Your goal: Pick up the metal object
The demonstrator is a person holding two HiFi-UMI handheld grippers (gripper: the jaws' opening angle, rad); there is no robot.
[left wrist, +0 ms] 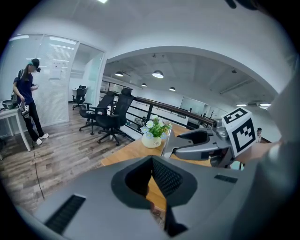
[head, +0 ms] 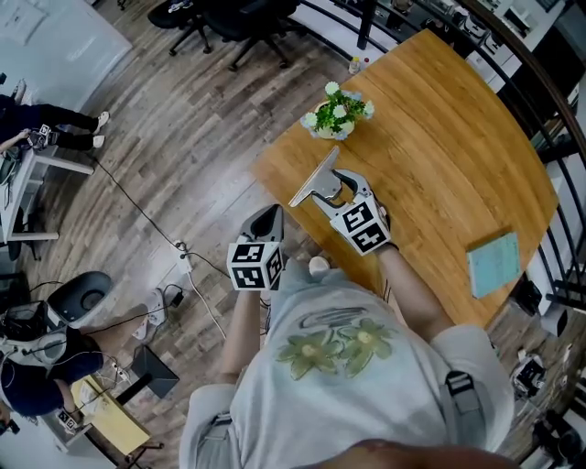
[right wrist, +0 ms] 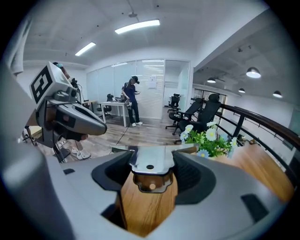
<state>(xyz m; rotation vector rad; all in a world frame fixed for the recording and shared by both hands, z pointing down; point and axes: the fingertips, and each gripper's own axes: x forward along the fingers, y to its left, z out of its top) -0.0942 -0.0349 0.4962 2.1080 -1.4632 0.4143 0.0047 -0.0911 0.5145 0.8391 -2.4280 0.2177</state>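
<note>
Metal object (right wrist: 150, 159): flat, shiny plate with a small hole, clamped between the two jaws of the right claw (head: 335, 186). It is held near the tabletop's (head: 439, 137) left edge, just beside the flower pot. Whether its far end touches the wood cannot be told.

Right claw, marker cube (head: 364, 227): over the tabletop, close to the person's edge.

Left claw (left wrist: 152, 159): jaw tips together with nothing between them; only a wedge of wood shows behind the pads. In the head view it sits off the tabletop, over the plank floor (head: 165, 119), just beside the left edge.

Flower pot (head: 337, 112): white, holding green leaves and pale flowers, close to the left edge. It stands right ahead of the held plate, the nearest obstacle.

Teal notebook (head: 493, 261): lies flat by the tabletop's right edge, well apart from both claws.

Small bottle (head: 355, 64): at the far edge, too small to describe further.

Office chairs (head: 229, 18): black, on the floor beyond the far-left corner, cut off by the picture's top.

Cable (head: 137, 211): runs across the floor to the left of the tabletop.

Railing (head: 549, 101): dark, curving round the far and right sides.

Second person (right wrist: 133, 101): stands by a desk far back in the room.

Wearer's torso (head: 348, 366): a pale printed shirt hides the tabletop's near edge.
</note>
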